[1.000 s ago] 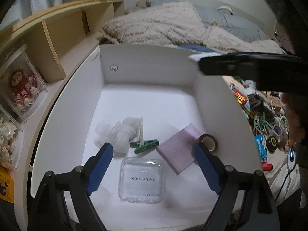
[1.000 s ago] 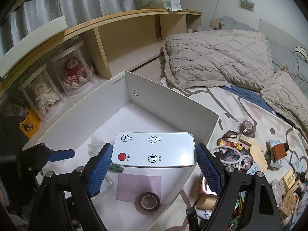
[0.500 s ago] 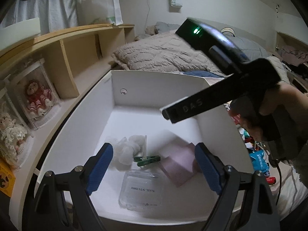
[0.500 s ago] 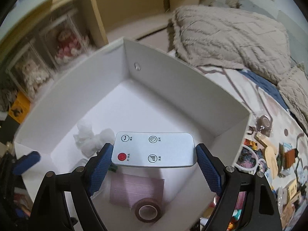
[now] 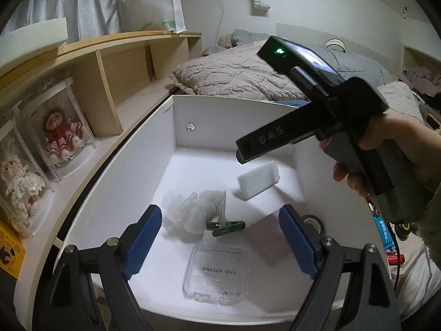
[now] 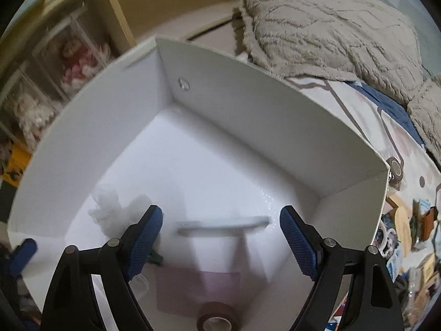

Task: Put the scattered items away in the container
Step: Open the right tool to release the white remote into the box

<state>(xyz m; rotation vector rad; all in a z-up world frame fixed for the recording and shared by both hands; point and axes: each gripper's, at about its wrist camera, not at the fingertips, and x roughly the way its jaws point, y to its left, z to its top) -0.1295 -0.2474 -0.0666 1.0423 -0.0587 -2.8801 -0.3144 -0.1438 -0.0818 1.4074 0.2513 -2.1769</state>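
The white box holds a white wad, a green clothes peg, a clear "NAIL STUDIO" case, a pink pad and a brown tape roll. My right gripper points down into the box, its jaws opening. The white remote is blurred below the pads and free of them. In the left wrist view the remote hangs tilted above the box floor. My left gripper stands open over the box's near edge, holding nothing.
A hand holds the right tool over the box's right side. A wooden shelf with doll cases runs along the left. Blankets lie behind the box. Several small items are scattered on the bed at right.
The right gripper came down over the box and its jaws spread; the remote slipped out and is dropping inside. The left view tilted up slightly.
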